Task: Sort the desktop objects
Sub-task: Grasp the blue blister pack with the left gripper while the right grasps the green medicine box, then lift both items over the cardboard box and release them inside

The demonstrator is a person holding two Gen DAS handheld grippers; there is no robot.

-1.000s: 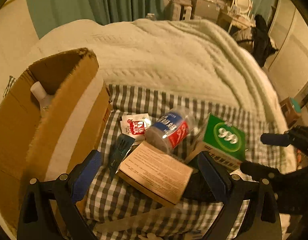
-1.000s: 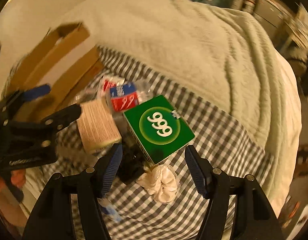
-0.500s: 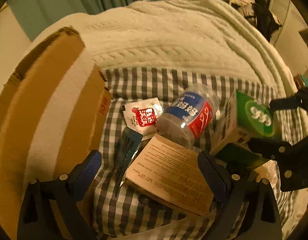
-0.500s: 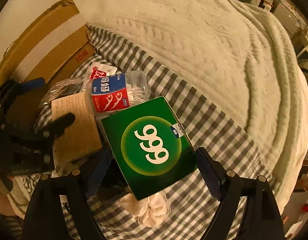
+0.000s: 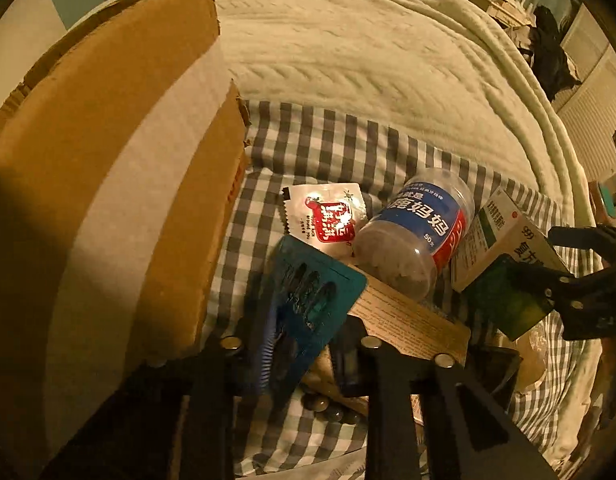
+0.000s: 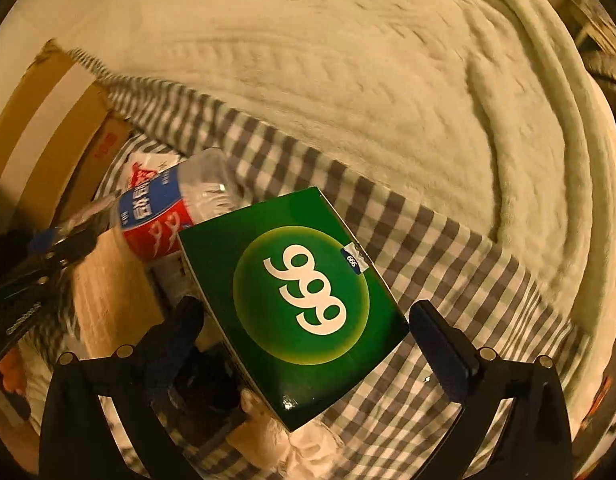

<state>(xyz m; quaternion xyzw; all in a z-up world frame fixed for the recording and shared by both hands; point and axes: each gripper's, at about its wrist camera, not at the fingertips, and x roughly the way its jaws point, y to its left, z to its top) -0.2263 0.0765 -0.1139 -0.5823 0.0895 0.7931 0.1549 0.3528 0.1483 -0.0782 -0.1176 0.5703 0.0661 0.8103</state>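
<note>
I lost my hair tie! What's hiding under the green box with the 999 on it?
A white frilly scrunchie pokes out below the green box, beside something dark I cannot identify. Whatever else lies under the box is covered.

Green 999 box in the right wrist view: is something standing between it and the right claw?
Nothing visible does. The green 999 box sits between the fingers of the right claw, whose jaws are opening; neither pad presses on it. A white fabric piece and a dark object lie beneath its near corner, not between.
</note>
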